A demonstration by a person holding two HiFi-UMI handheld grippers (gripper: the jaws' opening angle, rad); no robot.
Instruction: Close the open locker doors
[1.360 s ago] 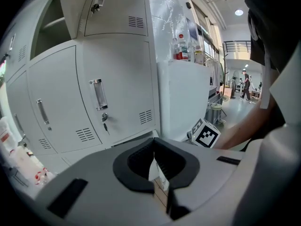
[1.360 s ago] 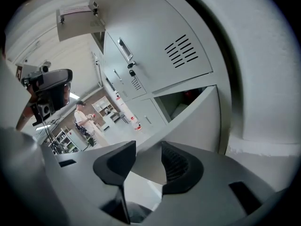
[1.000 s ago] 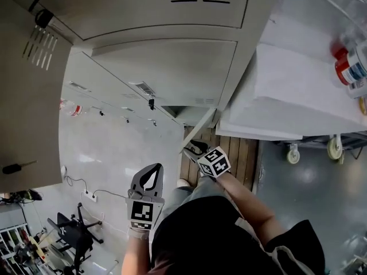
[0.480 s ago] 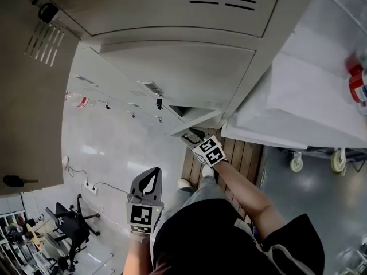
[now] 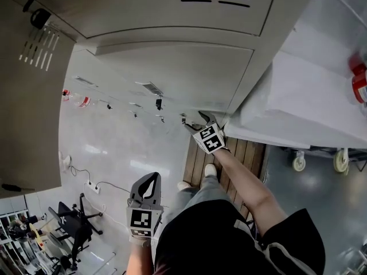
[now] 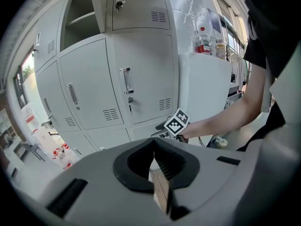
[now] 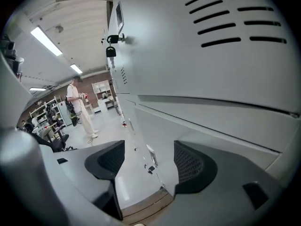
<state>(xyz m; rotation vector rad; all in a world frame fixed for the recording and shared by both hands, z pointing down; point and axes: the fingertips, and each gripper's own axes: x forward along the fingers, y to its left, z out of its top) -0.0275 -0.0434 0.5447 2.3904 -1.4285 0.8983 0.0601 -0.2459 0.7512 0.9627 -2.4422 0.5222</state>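
Note:
A bank of grey lockers fills the head view. An upper locker door stands swung out at the left, showing vents and a key; in the left gripper view its open compartment is at the top. The low door by my right gripper lies flush with its neighbours. The right gripper's jaws are opening, with nothing between them, just off the locker face. My left gripper hangs lower, shut and empty, away from the lockers.
A white cart on casters stands right of the lockers, with bottles on it. A wooden pallet lies under my right arm. An office chair and cables are at the lower left. A person stands far down the room.
The low locker door that stood ajar has swung flush. My right gripper followed it toward the lockers and its jaws have spread. The left gripper has barely moved.

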